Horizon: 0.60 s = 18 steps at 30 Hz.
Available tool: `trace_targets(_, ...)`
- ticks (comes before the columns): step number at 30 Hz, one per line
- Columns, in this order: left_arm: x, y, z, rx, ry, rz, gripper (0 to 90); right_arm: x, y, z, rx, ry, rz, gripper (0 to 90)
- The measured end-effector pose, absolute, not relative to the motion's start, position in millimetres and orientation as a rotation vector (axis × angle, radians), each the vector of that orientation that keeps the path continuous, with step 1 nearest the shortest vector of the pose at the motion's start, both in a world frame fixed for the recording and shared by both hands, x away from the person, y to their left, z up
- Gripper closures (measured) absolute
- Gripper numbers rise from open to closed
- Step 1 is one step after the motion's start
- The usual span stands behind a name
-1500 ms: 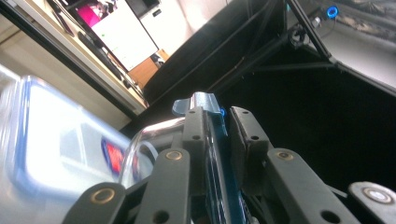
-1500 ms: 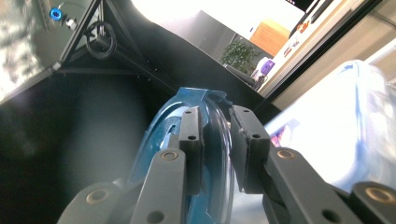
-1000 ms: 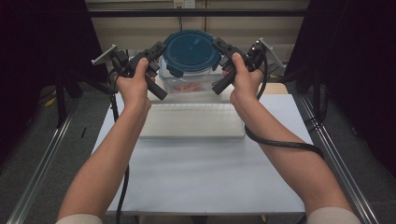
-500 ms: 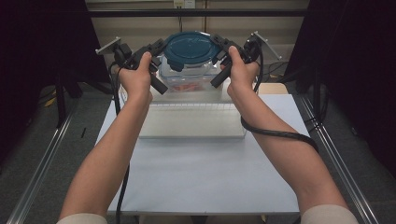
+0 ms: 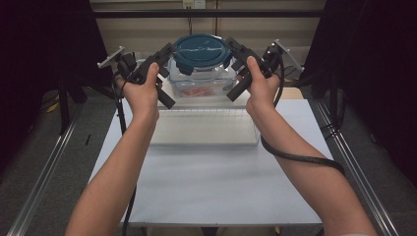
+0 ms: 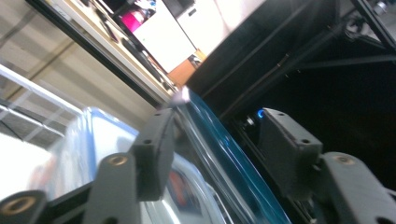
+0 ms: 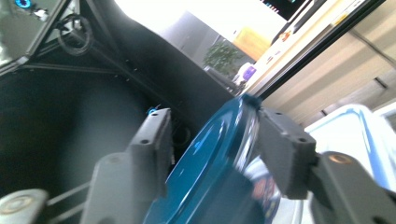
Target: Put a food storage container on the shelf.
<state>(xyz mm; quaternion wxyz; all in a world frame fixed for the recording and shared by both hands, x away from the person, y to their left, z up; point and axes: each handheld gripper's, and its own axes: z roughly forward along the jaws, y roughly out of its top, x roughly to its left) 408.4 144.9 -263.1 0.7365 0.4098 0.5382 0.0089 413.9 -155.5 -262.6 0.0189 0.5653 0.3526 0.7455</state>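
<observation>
Clear container (image 5: 200, 78) with a round teal lid (image 5: 202, 48) sits at the far edge of the counter (image 5: 211, 177), behind a shallow clear tray (image 5: 204, 129); something reddish shows through the container wall. Left hand-held gripper (image 5: 167, 73) is at the lid's left edge, right hand-held gripper (image 5: 235, 71) at its right edge, both raised and angled inward. Both have just been opening: the jaws stand apart, released, with the lid rim between them. In the left gripper view the lid (image 6: 229, 154) runs up between the two jaws, one jaw close against the rim, the other clear of it. In the right gripper view the lid (image 7: 210, 158) lies between the jaws; one jaw is at its edge, contact there cannot be told. Cables trail from both grippers along the forearms.
</observation>
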Motion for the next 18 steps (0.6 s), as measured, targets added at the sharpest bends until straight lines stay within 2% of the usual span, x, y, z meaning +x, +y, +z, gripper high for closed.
trace_targets(7, 389.0, 144.4, -272.9, 0.905, 1.167, 0.019, 32.3, 393.3, -163.1, -270.2, 1.684, 1.096, 2.333, 36.9)
trace_targets(18, 358.9, 141.0, -298.3, 0.926, 1.137, 0.003, 23.4, 359.5, -169.3, -297.0, 1.649, 1.141, 2.407, 30.3)
